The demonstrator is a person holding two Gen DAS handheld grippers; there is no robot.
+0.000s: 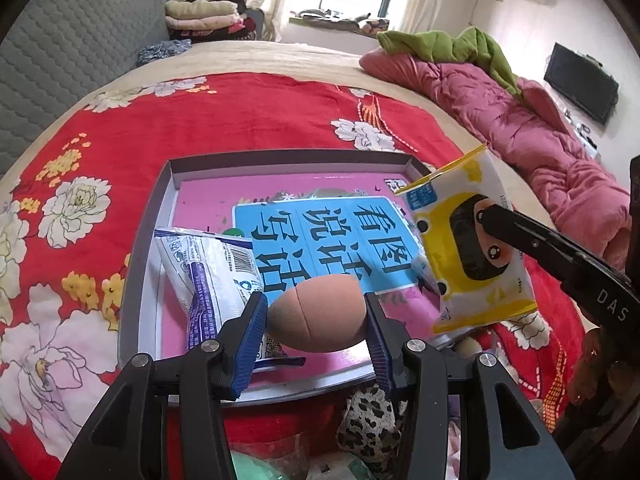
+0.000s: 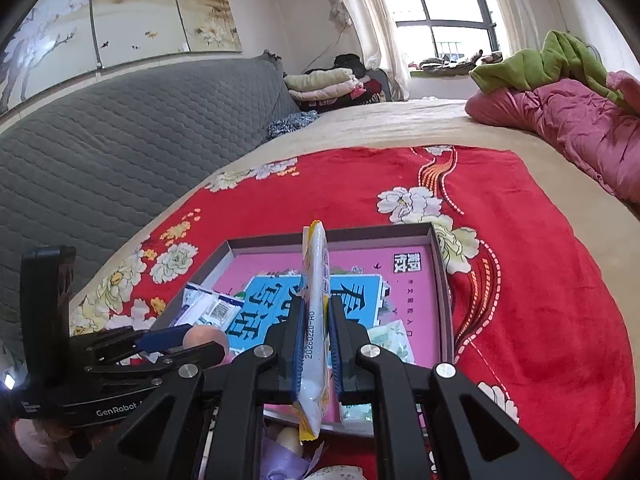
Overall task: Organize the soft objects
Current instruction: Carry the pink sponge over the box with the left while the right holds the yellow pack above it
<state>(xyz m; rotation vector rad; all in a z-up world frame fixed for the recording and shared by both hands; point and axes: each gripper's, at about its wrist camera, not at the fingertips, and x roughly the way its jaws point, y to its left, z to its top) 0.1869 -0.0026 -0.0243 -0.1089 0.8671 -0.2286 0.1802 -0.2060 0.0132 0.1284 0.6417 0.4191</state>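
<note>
Peach-coloured foam, an egg-shaped sponge (image 1: pixel 318 312), sits clamped between the blue pads of my left tool (image 1: pixel 316 320), just above the near edge of the grey tray (image 1: pixel 132 248). My right tool (image 2: pixel 318 344) is pressed together on a yellow and white soft packet (image 2: pixel 316 320), which it holds on edge over the tray's middle. Inside the tray, a blue and white pouch (image 1: pixel 208 268) lies at the left side, and a pale green packet (image 2: pixel 394 338) lies toward the near right corner.

I judge the risk like this: both tools hang close over one tray, so they may bump each other. The sponge is round and springy; with a weak grip it can slip, roll past the low tray wall and land on the red blanket (image 1: pixel 100 152).
</note>
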